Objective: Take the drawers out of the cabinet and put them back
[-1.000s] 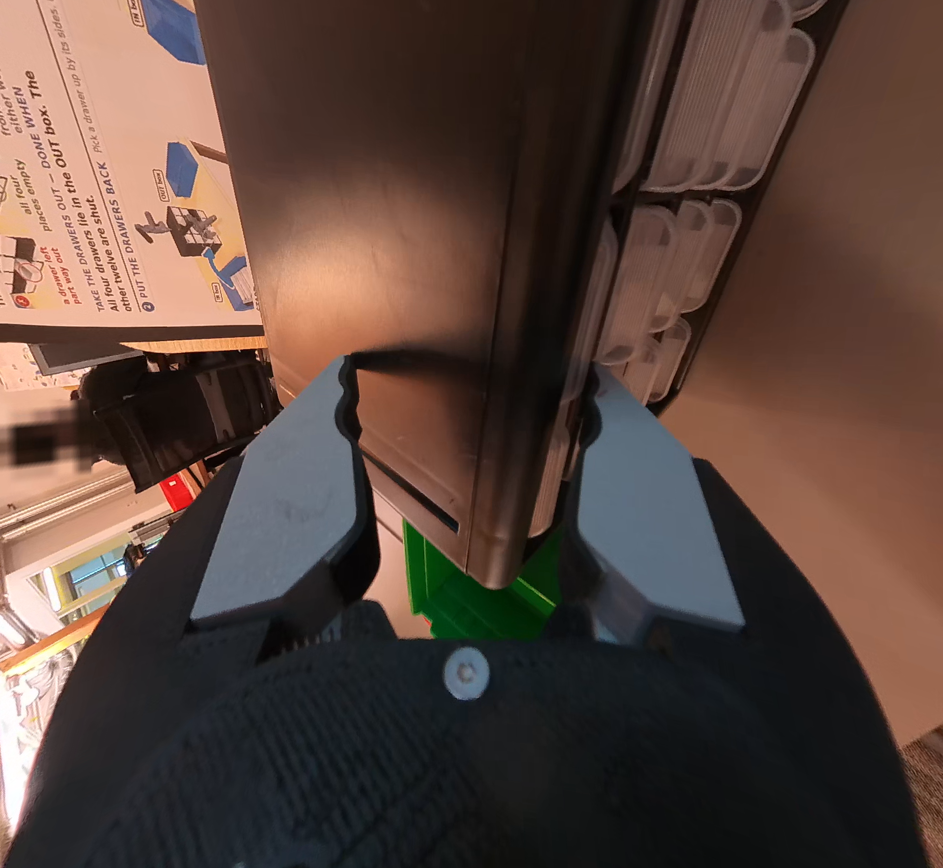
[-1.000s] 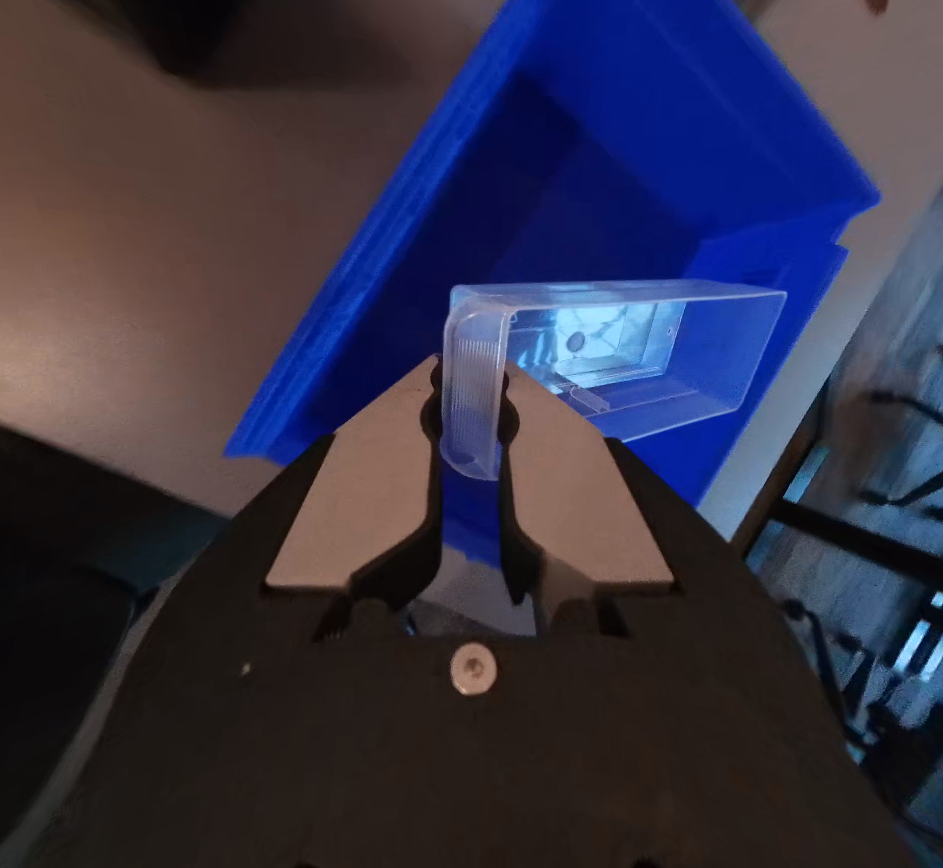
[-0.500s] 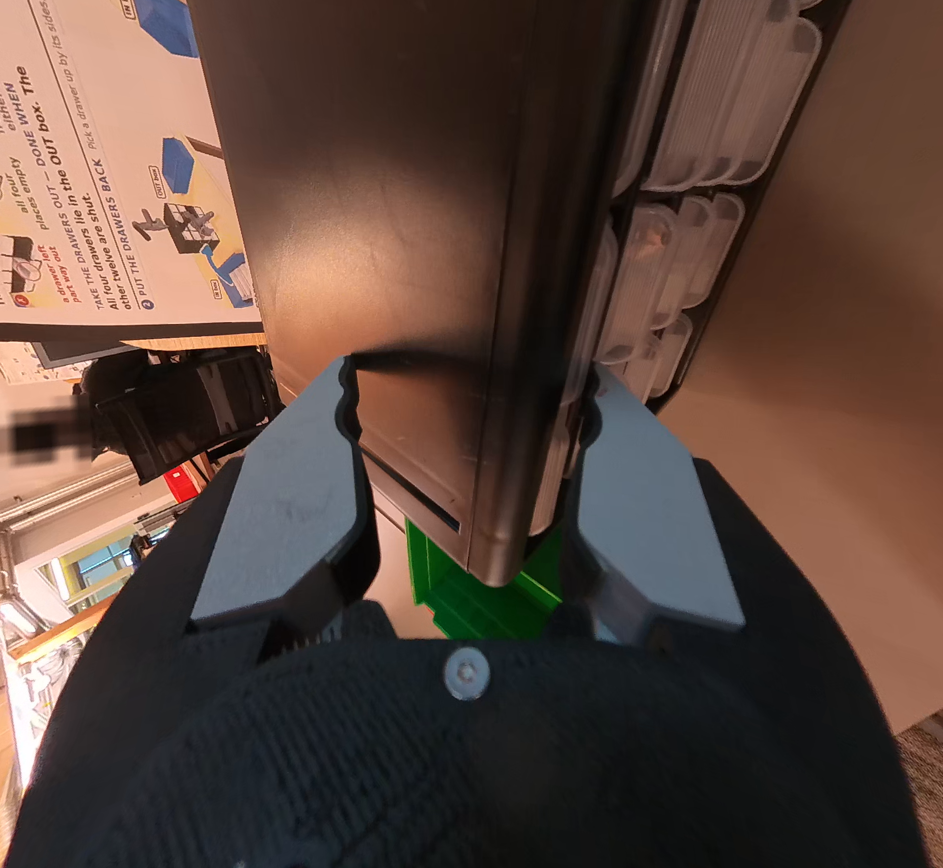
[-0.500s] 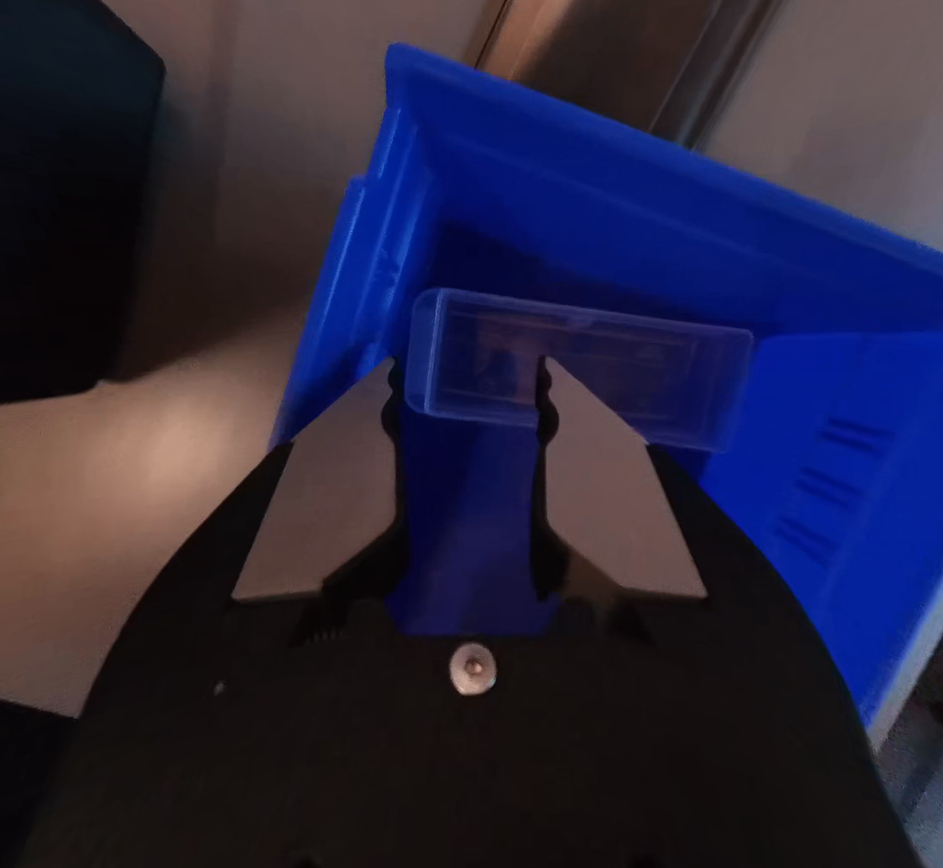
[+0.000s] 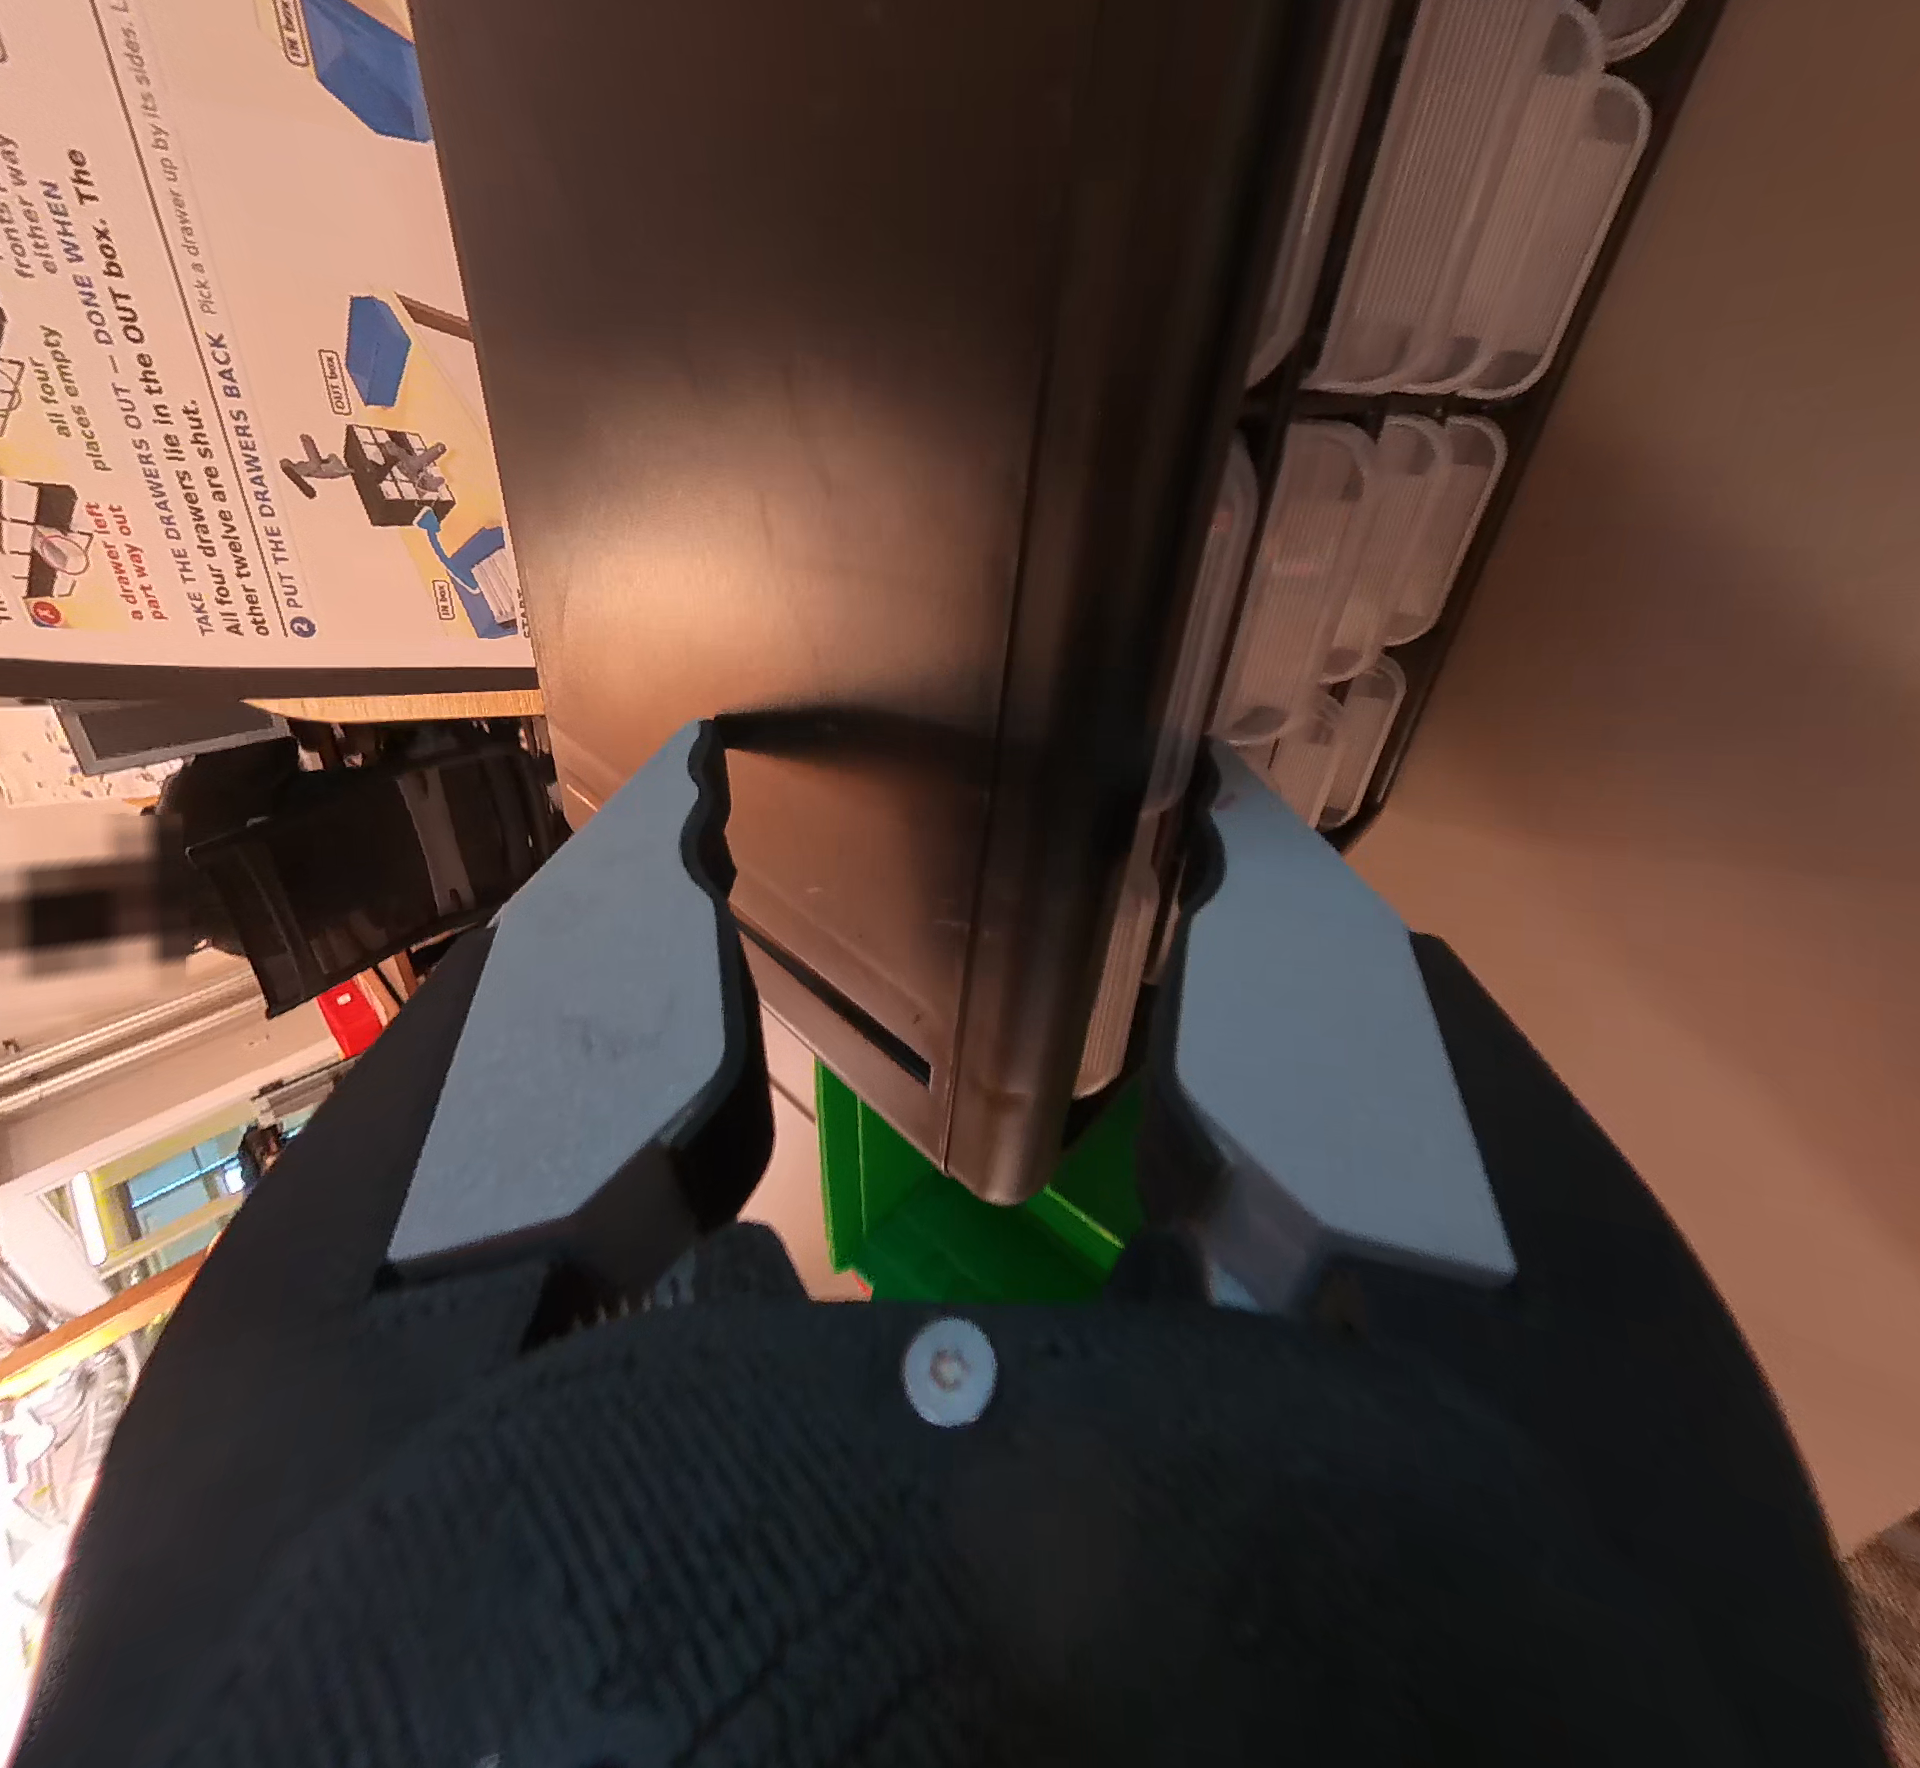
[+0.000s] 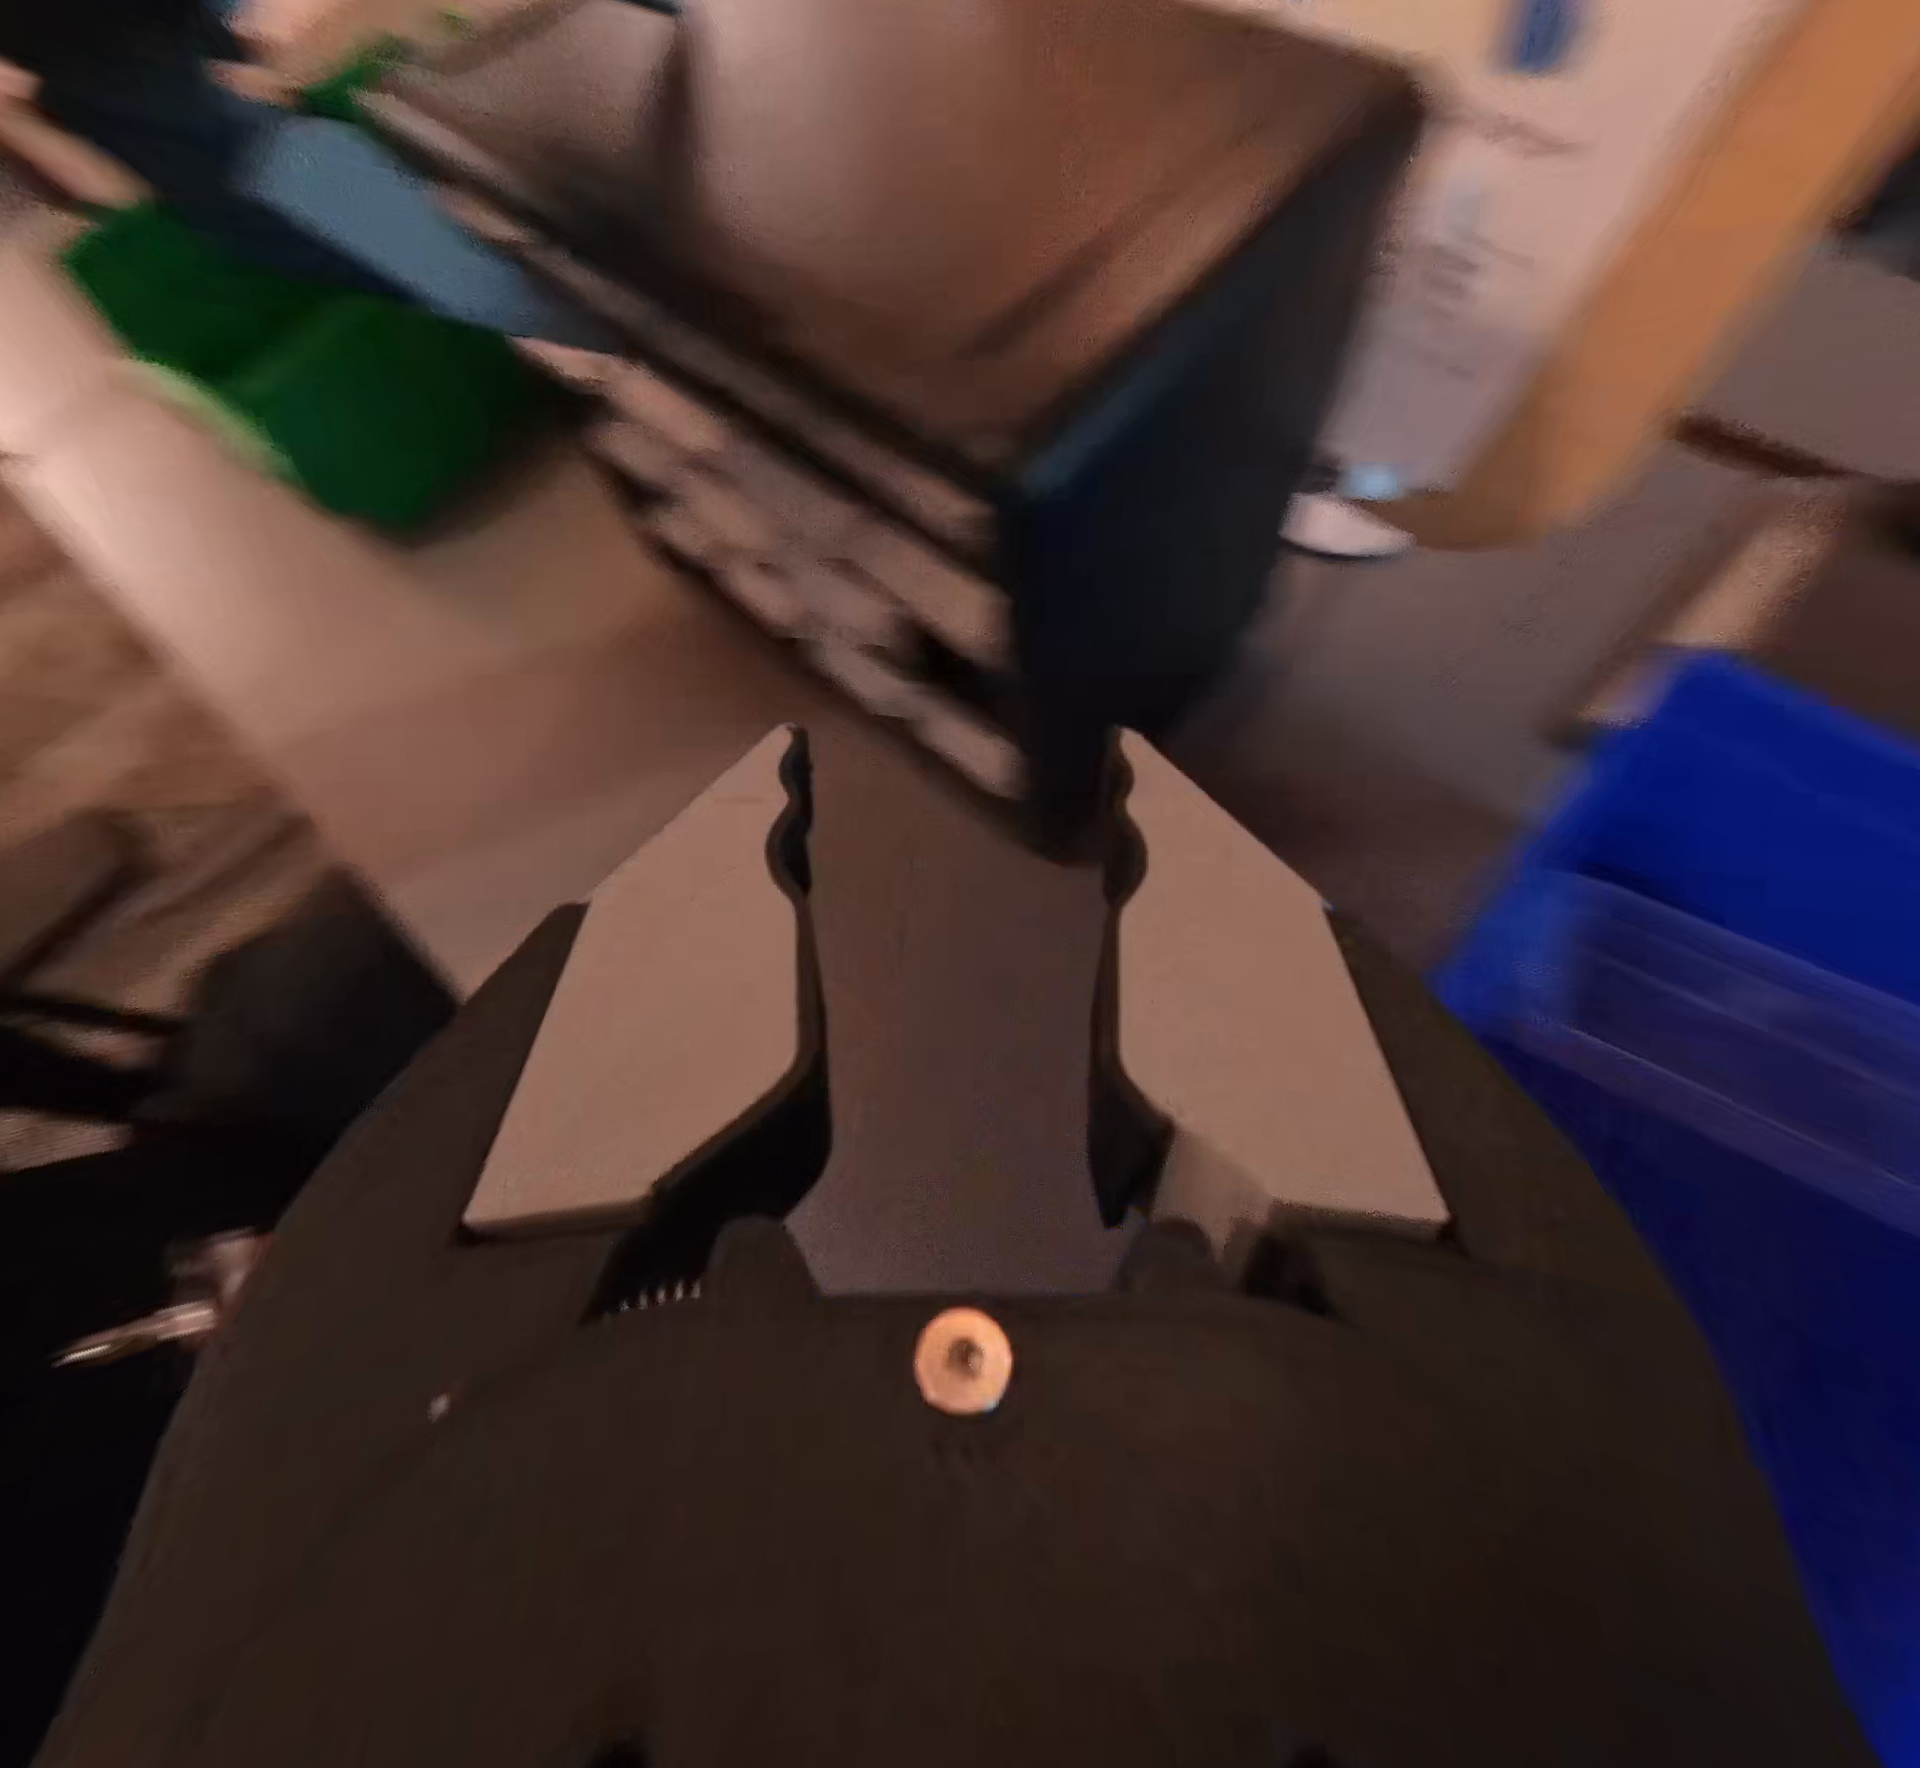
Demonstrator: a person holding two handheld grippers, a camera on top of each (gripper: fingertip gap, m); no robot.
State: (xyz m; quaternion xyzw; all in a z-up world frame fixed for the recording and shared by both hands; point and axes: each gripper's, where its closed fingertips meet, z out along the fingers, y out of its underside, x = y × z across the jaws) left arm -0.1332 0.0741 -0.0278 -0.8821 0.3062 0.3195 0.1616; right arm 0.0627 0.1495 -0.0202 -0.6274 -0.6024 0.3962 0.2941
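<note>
Black cabinet (image 5: pixel 790 347): corner clamped between the fingers of the left gripper (image 5: pixel 956 783), clear drawers (image 5: pixel 1455 264) on its face to the right of that grip. Right gripper (image 6: pixel 956 762): fingers apart, empty, pointing at the cabinet's blurred drawer face ahead; blue bin (image 6: pixel 1704 939) beside it on the right. Right gripper looks better placed to reach the drawers.

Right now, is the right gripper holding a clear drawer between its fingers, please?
No, the right gripper is open and empty, with only the table and the black cabinet showing between its fingers.
</note>
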